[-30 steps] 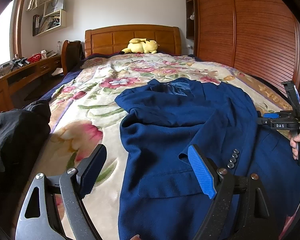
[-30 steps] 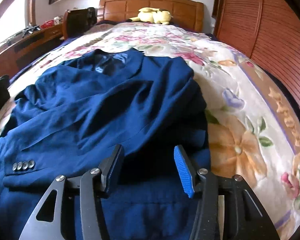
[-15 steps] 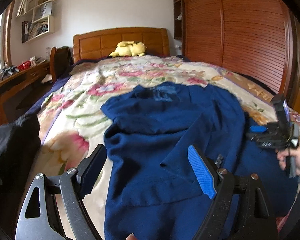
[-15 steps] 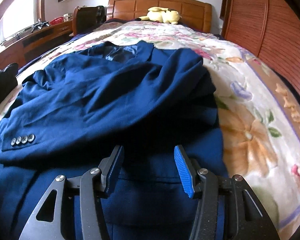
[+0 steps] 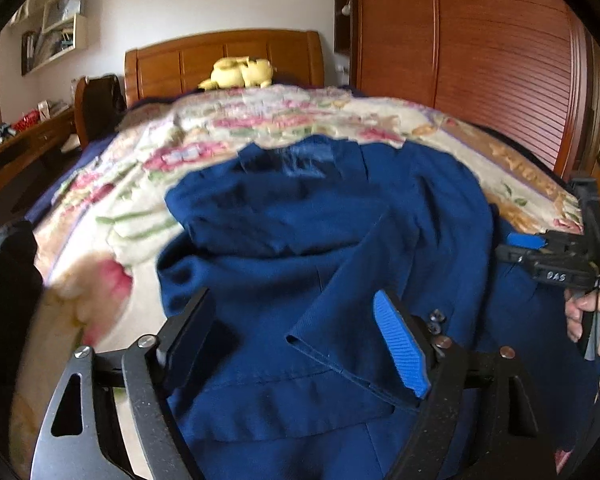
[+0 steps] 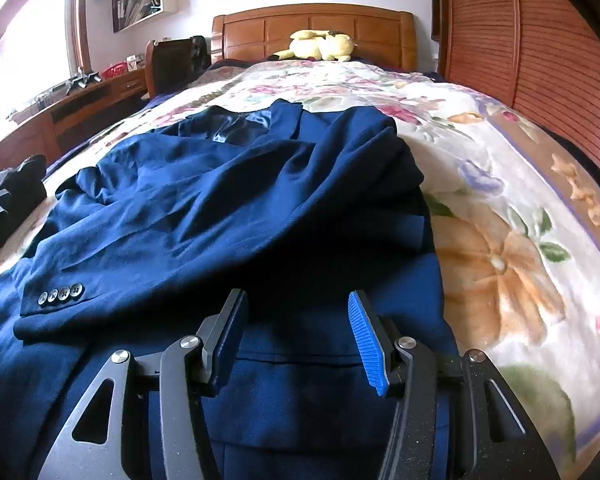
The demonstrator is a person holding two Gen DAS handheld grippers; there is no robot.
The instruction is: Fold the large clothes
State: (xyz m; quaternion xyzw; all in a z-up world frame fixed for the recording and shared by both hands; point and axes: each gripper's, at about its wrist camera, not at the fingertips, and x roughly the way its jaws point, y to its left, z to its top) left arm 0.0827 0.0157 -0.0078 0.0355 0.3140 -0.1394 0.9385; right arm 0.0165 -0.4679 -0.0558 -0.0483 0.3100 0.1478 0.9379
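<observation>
A navy jacket (image 6: 228,216) lies rumpled on the floral bed (image 6: 500,208), both tools, left (image 5: 296,344) and right (image 6: 296,344), released above it; its bunched sleeve (image 6: 112,276) risks creasing into any fold.

bed: wooden headboard (image 6: 312,30) | wall: white | wardrobe (image 5: 500,60): slatted wood | window (image 6: 24,56): bright

Both cameras ride on my tongs and look forward and downward along the fingers, from the foot of the bed (image 5: 380,120) toward the headboard (image 6: 312,28). The left view sits close above the blue jacket (image 5: 300,240), toward its left part; my right tongs (image 5: 516,246) show at its right edge. The right view sits close over the jacket's right part. Both share the jacket, floral bedspread, headboard, yellow plush toy (image 6: 320,46) and wooden wardrobe (image 5: 500,60).
</observation>
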